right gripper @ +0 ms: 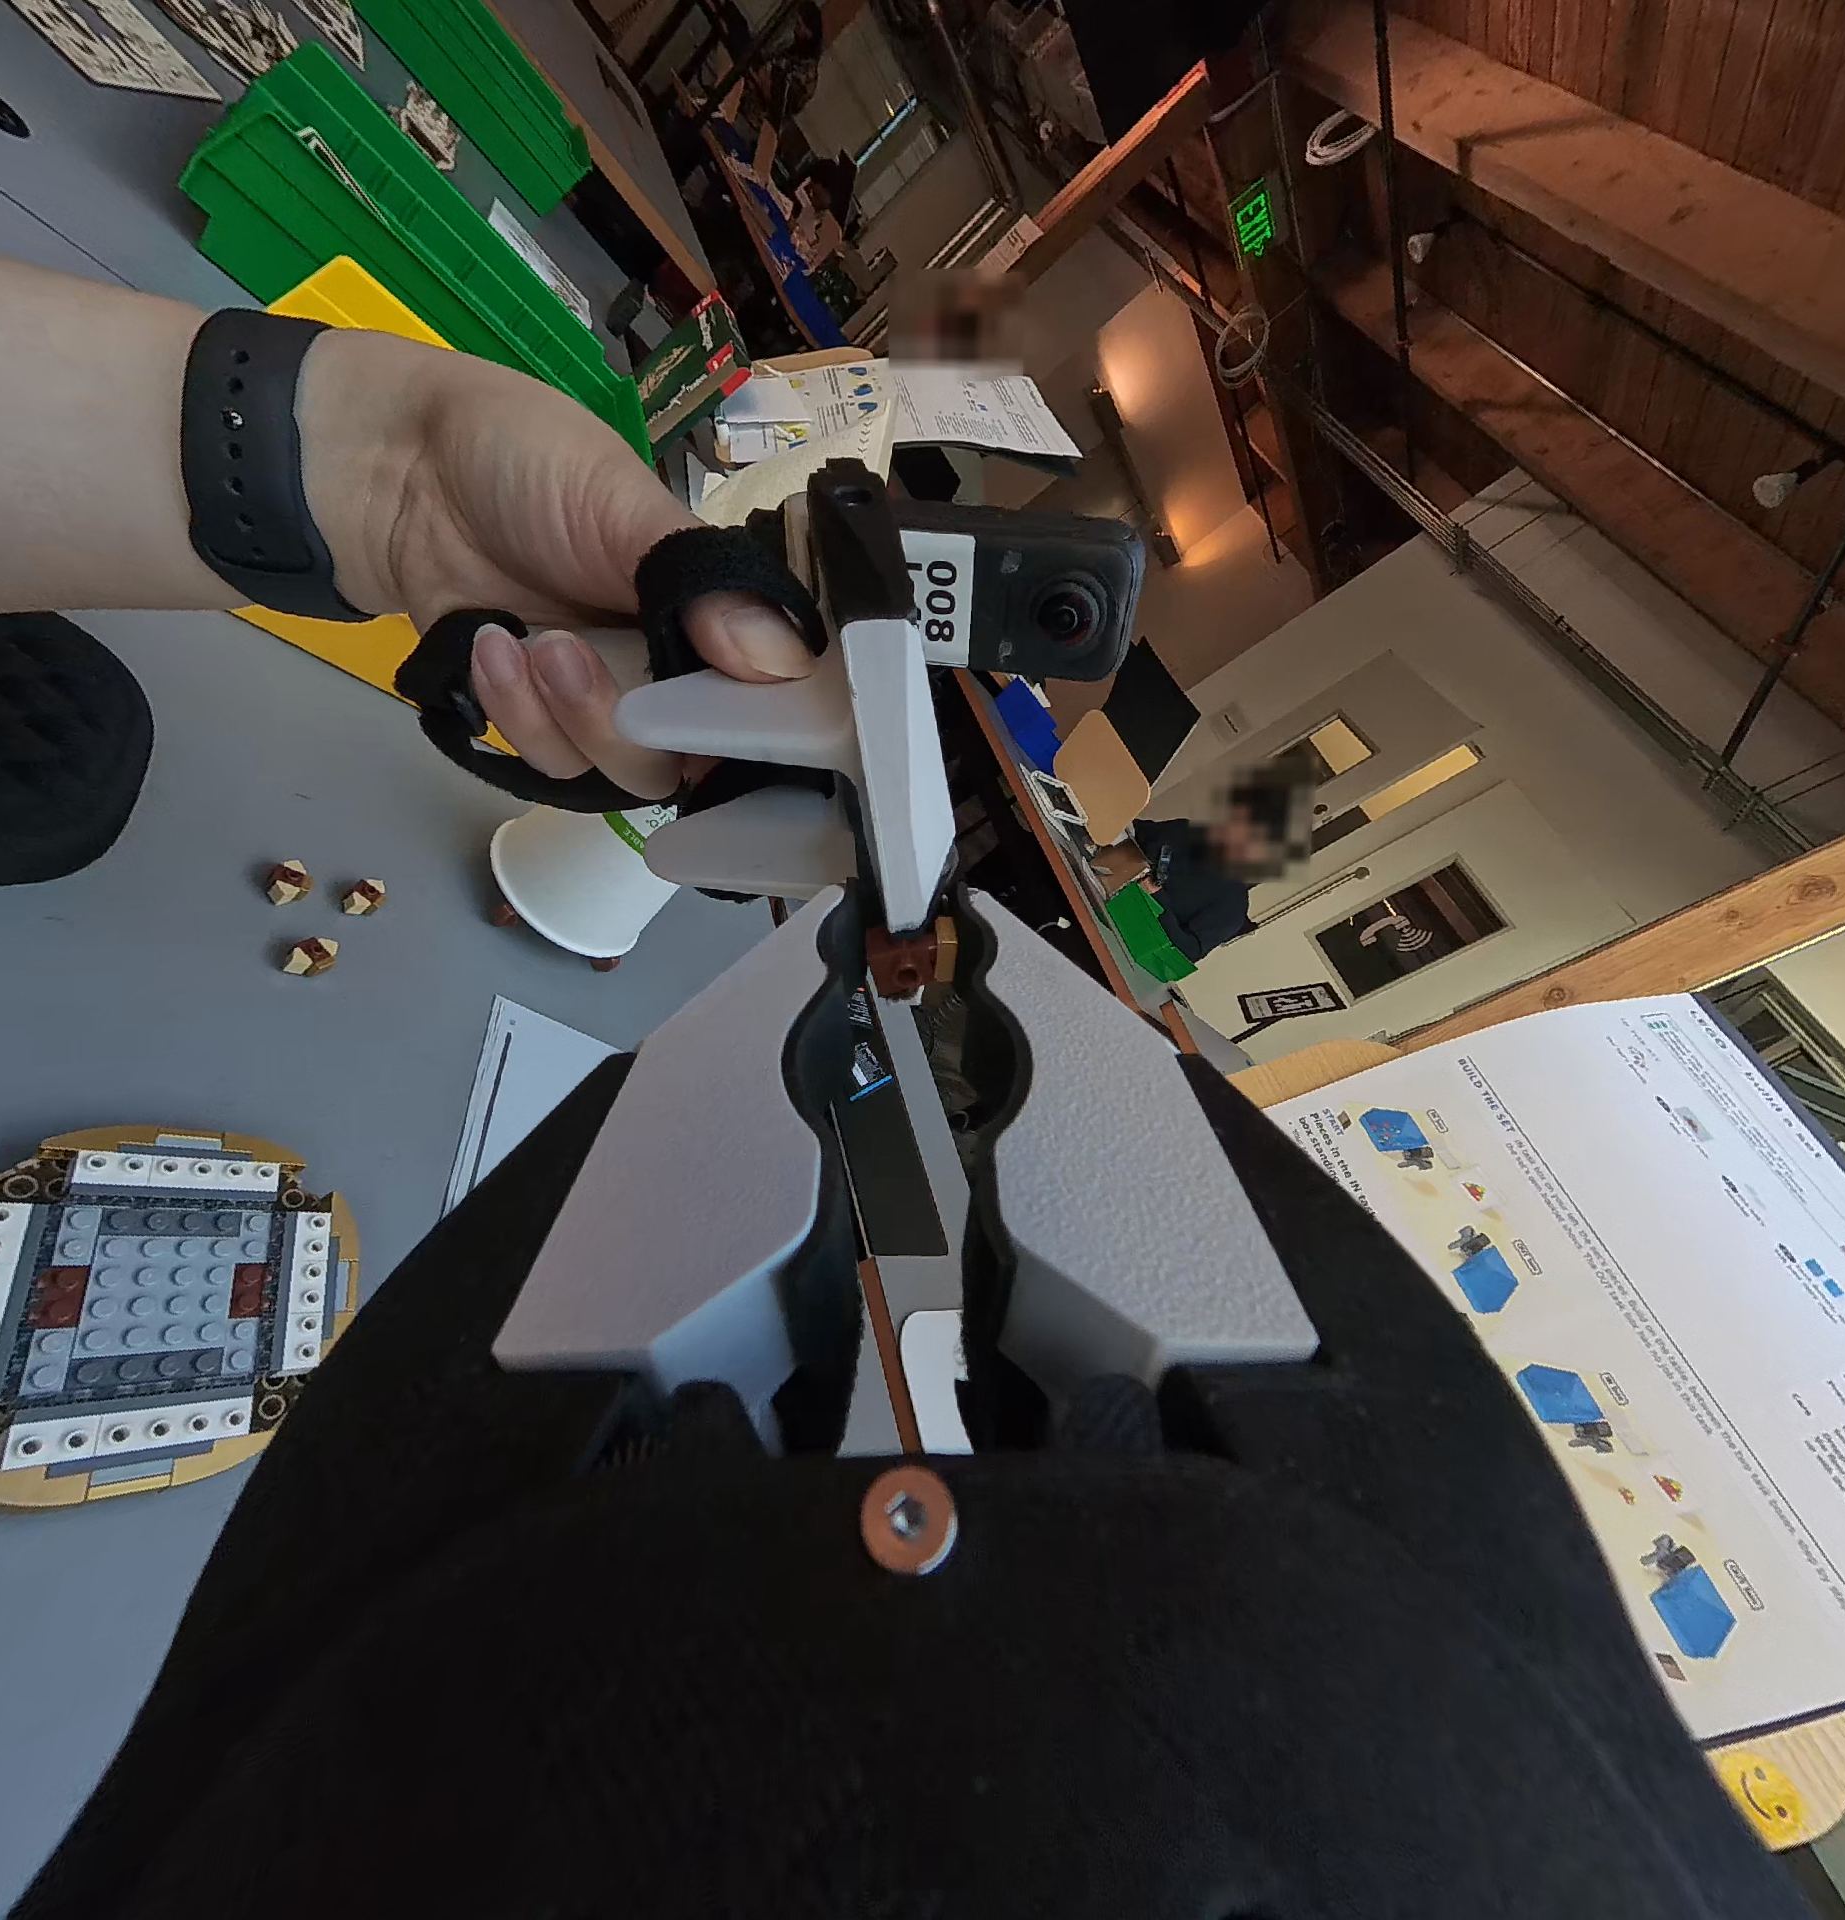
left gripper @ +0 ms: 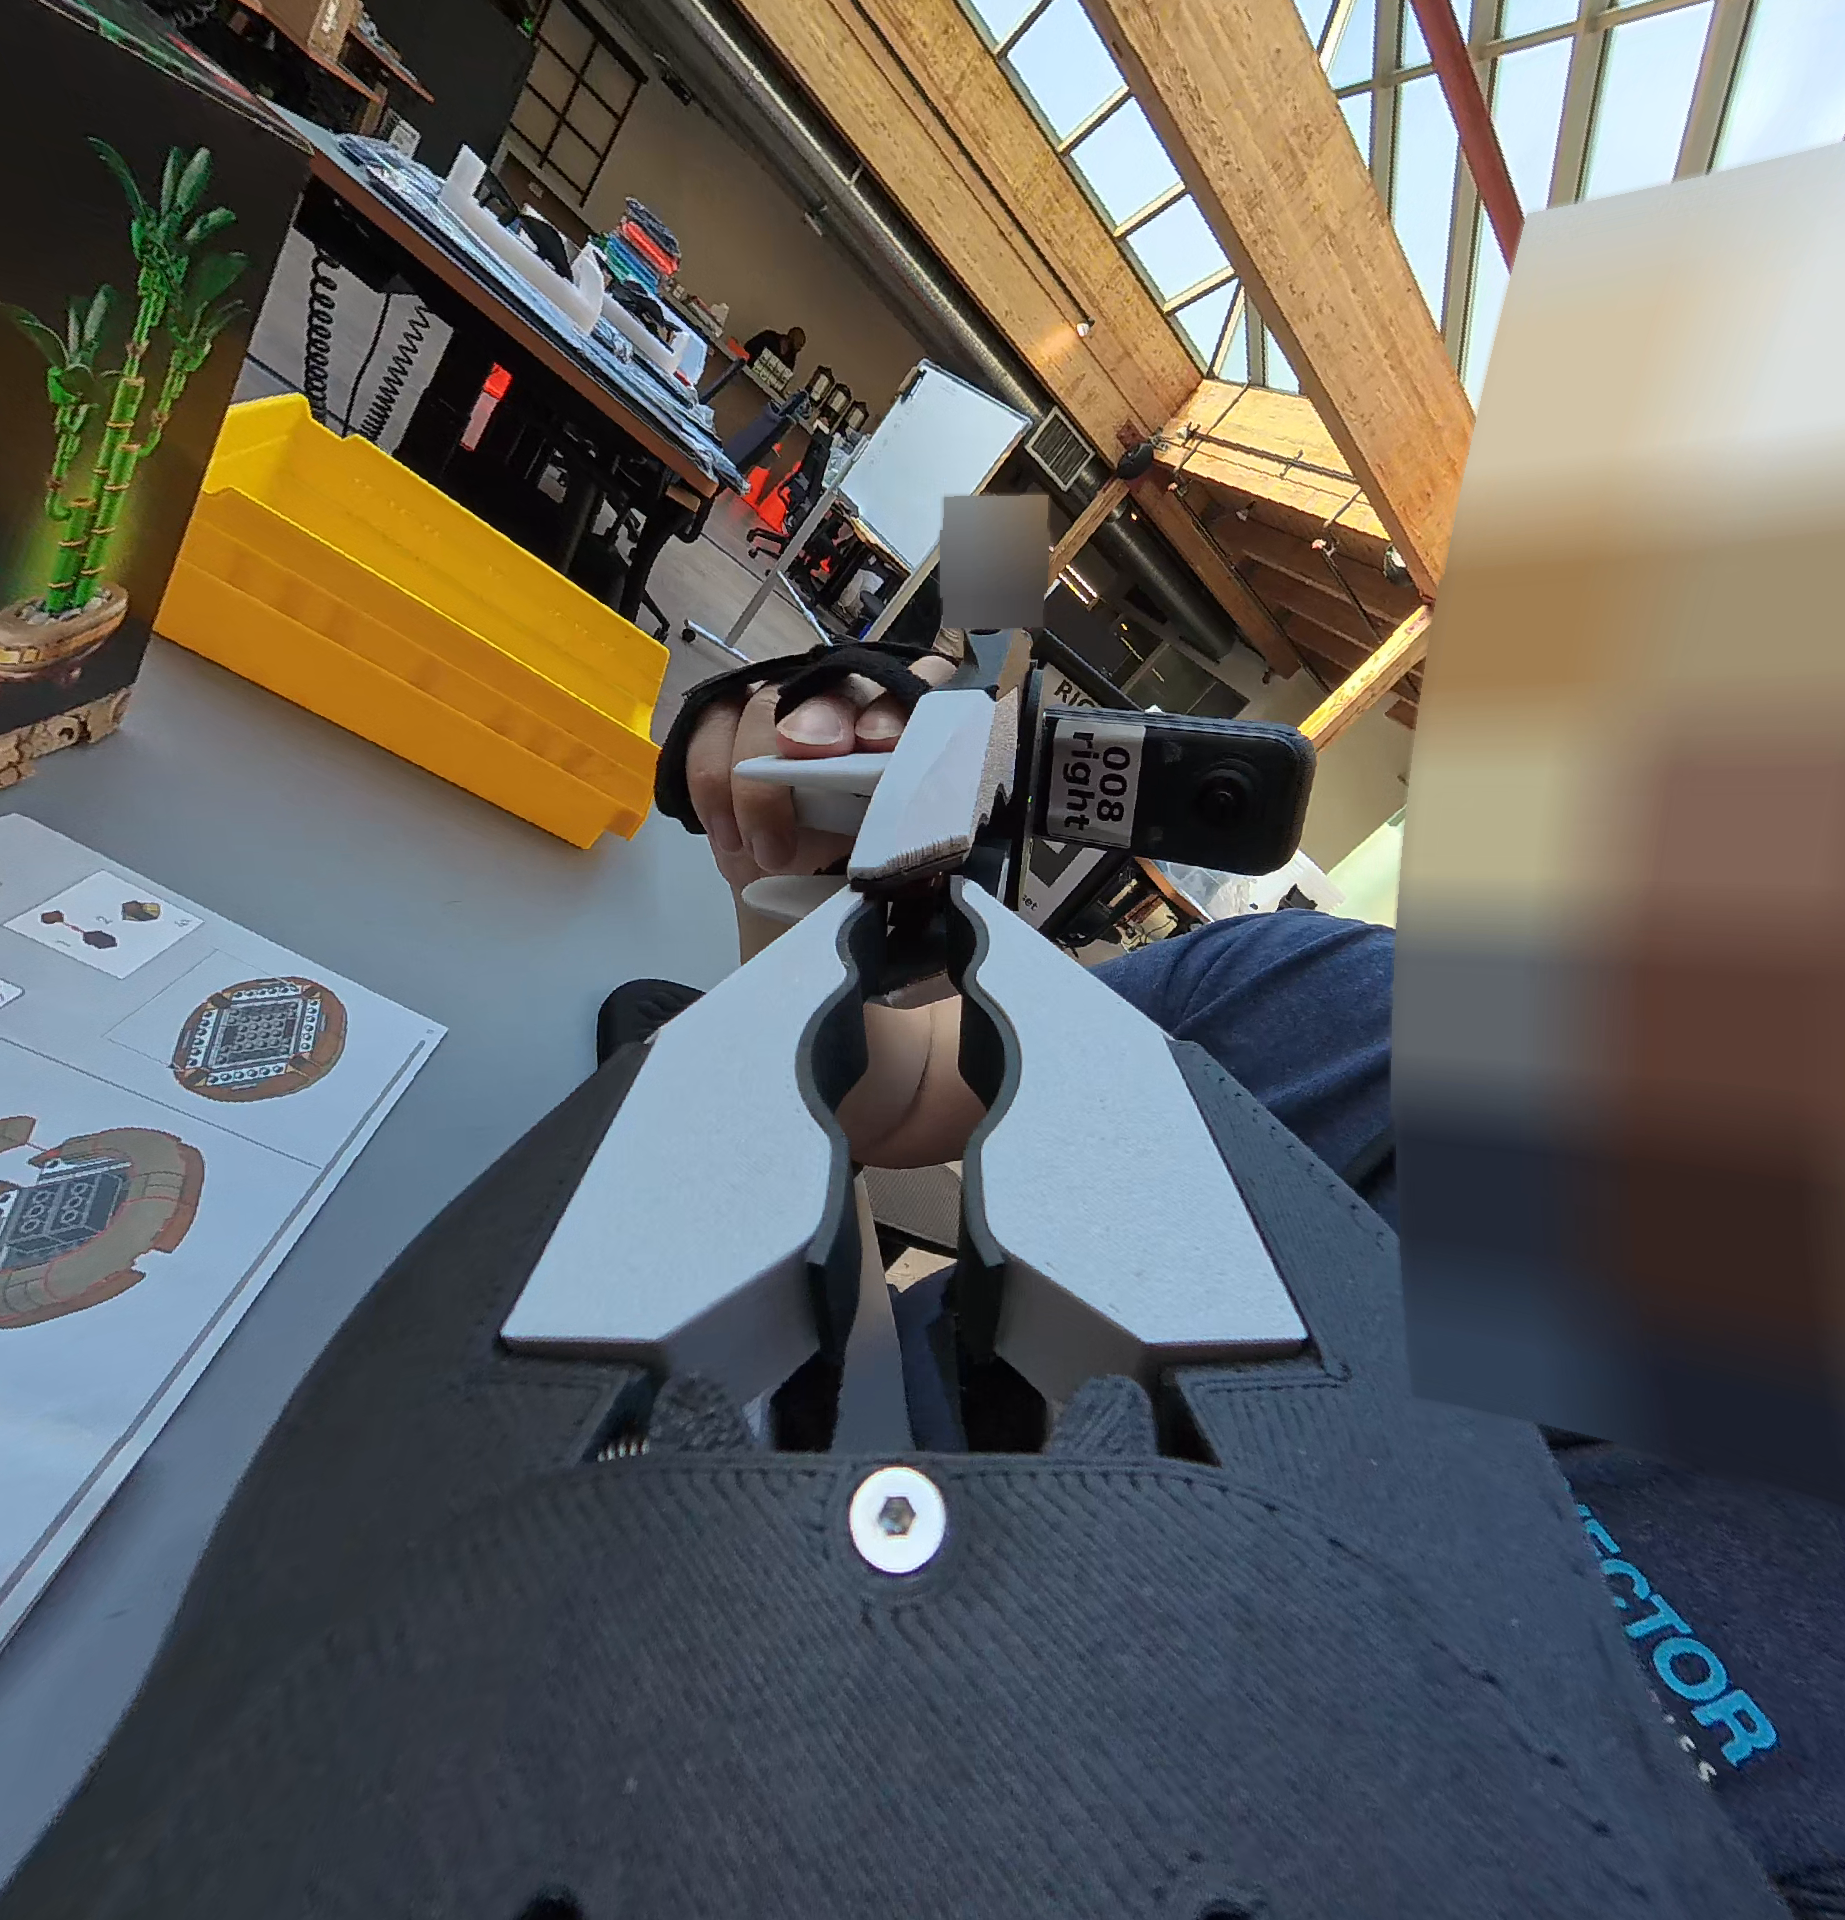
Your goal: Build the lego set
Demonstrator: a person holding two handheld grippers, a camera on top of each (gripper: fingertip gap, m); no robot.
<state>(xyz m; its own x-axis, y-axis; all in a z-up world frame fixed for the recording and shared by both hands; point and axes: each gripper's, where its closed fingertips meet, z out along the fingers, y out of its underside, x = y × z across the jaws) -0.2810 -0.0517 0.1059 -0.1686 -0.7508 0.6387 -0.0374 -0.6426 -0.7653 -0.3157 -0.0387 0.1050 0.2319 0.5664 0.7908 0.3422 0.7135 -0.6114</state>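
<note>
My right gripper point(right gripper: 910, 951) is shut on a small brown and tan lego piece point(right gripper: 902, 964), held up in the air above the table. My left gripper point(left gripper: 905, 920) meets it at right angles, tip to tip. Its jaws stand nearly closed around something small and dark point(left gripper: 913, 940), in shadow, apparently the same piece. In the right wrist view the left gripper point(right gripper: 913, 914) comes down from above onto the piece. A round tan, white and grey lego base point(right gripper: 149, 1309) lies on the grey table at the left. Three small brown and tan pieces point(right gripper: 310, 954) lie beyond it.
An open instruction booklet point(left gripper: 170, 1091), the lego box point(left gripper: 87, 416) and a yellow bin point(left gripper: 409, 623) are on the table. A white paper cup point(right gripper: 575, 883) lies on its side. Green bins point(right gripper: 398, 208) stand farther back. A printed sheet point(right gripper: 1624, 1351) is at the right. Left and right tips are no more than a few centimetres apart.
</note>
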